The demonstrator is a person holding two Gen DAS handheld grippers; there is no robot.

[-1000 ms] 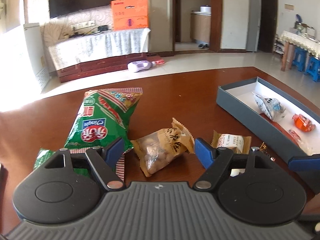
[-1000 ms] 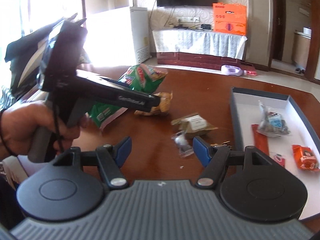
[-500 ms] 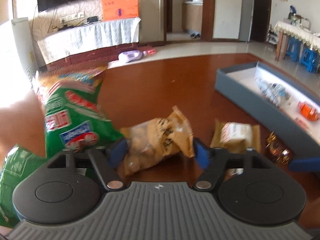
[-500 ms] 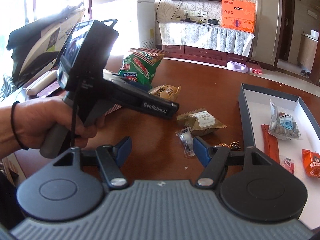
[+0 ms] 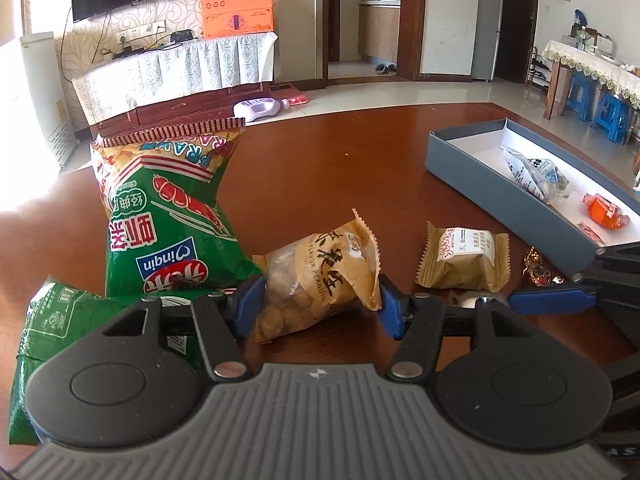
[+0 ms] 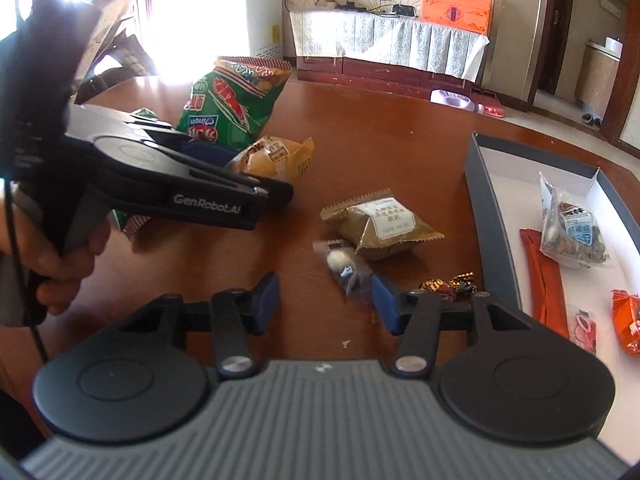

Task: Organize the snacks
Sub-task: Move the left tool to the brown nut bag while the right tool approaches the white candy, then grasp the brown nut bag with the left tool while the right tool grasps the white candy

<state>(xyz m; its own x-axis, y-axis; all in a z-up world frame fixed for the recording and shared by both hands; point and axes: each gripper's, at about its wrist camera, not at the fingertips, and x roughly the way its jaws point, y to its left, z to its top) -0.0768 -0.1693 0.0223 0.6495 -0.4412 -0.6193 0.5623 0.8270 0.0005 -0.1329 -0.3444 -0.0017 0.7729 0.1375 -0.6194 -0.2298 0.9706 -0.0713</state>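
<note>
The left gripper (image 5: 316, 304) has its blue pads on both sides of the peanut bag (image 5: 320, 276), pressing its flanks, so it is clenched on the bag, which sits on the table (image 5: 320, 160). At 10 o'clock from the bag stands the green chip bag (image 5: 168, 216), tilted and touching the left pad. At 2 o'clock lies a brown pastry packet (image 5: 464, 256), near but apart. Further toward 3 o'clock sits a dark foil candy (image 5: 536, 268), just beside the wall of the grey box (image 5: 500, 200). Inside the box lie a clear nut packet (image 5: 536, 172) and an orange sweet (image 5: 604, 212).

The right gripper (image 6: 326, 304) hangs released, its fingers spread wide with nothing between them. At 12 o'clock from it lies a small clear-wrapped white candy (image 6: 344, 264), touching the pastry packet (image 6: 380, 224). The foil candy (image 6: 448, 284) is at 2 o'clock, near the right pad. In the box (image 6: 488, 216) at 3 o'clock a red stick packet (image 6: 544, 276) lies beside the nut packet (image 6: 572, 228). The left gripper (image 6: 240, 160) shows at 10 o'clock on the peanut bag (image 6: 276, 156).
</note>
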